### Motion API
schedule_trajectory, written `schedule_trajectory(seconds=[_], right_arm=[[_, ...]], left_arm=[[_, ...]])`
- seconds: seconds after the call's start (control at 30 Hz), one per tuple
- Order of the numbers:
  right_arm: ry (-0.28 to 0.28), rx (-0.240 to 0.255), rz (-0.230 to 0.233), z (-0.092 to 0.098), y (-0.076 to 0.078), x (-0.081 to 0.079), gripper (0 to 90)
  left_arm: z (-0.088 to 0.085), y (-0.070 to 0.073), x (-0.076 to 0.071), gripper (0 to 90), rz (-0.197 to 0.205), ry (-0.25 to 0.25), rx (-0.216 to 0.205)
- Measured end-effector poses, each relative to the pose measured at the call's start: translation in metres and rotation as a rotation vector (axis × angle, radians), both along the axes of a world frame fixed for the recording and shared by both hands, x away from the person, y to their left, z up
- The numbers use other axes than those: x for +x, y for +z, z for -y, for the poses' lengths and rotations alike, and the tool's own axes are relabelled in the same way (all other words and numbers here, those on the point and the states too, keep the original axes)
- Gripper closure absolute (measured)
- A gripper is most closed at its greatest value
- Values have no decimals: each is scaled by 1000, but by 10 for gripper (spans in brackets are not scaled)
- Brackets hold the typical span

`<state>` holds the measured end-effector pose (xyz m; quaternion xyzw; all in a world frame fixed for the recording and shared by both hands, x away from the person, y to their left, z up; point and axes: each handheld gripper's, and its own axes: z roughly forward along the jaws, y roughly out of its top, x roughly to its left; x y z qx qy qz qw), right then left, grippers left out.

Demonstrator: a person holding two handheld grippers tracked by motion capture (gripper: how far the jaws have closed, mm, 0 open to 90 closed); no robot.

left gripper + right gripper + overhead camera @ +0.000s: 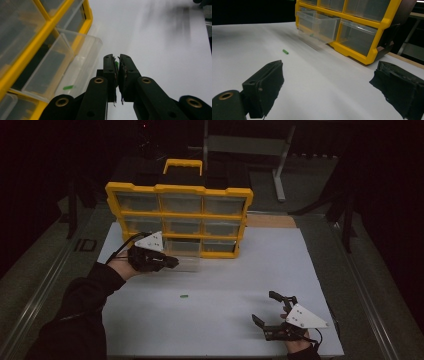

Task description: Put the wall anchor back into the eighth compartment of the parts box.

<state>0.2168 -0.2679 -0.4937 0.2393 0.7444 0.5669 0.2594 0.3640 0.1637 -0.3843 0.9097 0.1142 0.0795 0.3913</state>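
Green sliver of plastic (pixel 116 63), tiny and thin, sits pinched between the closed jaws of the left gripper (pixel 117 62), above the pulled-out clear plastic drawer (pixel 75 62) of the yellow organiser (pixel 179 215).

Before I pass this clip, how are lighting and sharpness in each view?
High view: dim, dark surroundings, only the white table lit. Left gripper view: sharp on the tool, soft shadow streaks at the far end. Right gripper view: pulled-out drawer smeared, near tool out of focus.

The far side was blocked by the yellow organizer (pixel 179 215) and its pulled-out drawer (pixel 182 255); the near white tabletop (pixel 225 320) was left open
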Motion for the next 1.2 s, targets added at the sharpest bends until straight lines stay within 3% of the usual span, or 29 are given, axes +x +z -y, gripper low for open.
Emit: schedule_trajectory(seconds=[0.33, 0.5, 0.87, 1.2], right_arm=[[0, 0, -1, 0, 0, 0, 88], [-1, 2, 4, 1, 0, 0, 88], [1, 0, 4, 0, 0, 0, 88], [2, 0, 1, 1, 0, 0, 88]], left_arm=[[1, 29, 13, 841, 36, 19, -34], [0, 36, 22, 841, 39, 51, -78], [-1, 34, 38, 841, 15, 141, -147], [3, 17, 50, 840, -30, 202, -116]])
